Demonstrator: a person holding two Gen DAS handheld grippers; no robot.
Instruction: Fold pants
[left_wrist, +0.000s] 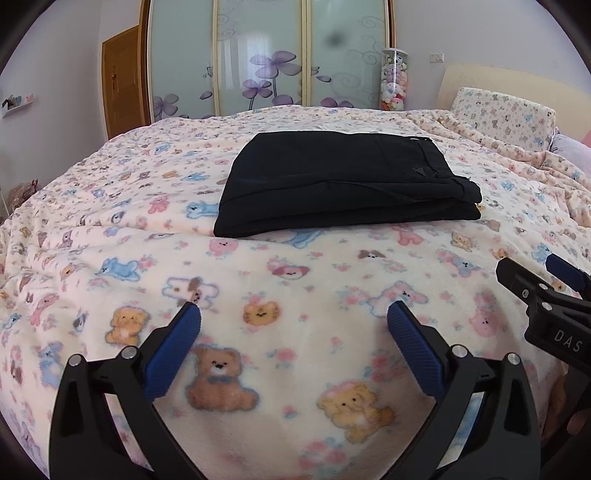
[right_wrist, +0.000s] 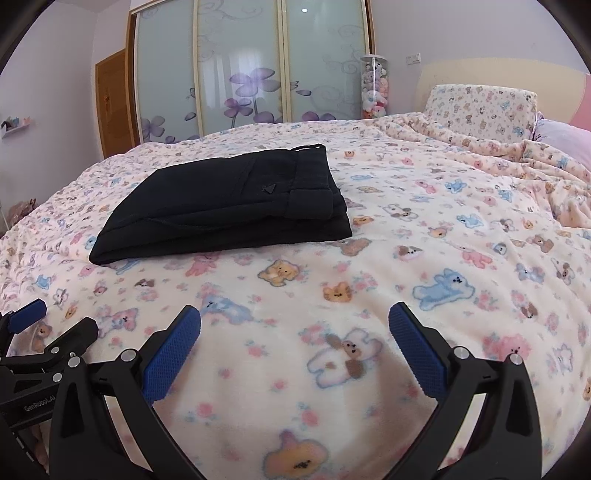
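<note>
Pants (left_wrist: 343, 184), black and folded into a neat stack, lie mid-bed on a teddy-print blanket (left_wrist: 258, 280). Nearer the bed's edge, the left gripper (left_wrist: 293, 321) and right gripper (right_wrist: 294, 321) hover side by side, blue-padded fingers (right_wrist: 171, 354) spread wide, holding nothing.

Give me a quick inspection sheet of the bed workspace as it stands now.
Surface: bed with teddy-print blanket, rumpled toward the pillow end.
Job's things: black pants lie folded in a flat stack, waistband end at right.
Clutter: nothing seen on the blanket near the pants.
Grippers: left hand-held gripper open, empty, short of the pants; right hand-held gripper open, empty, short of the pants.
Cables: nothing seen.
Surroundings: patterned pillow, floral wardrobe doors, clear tube of plush toys, wooden door.
</note>
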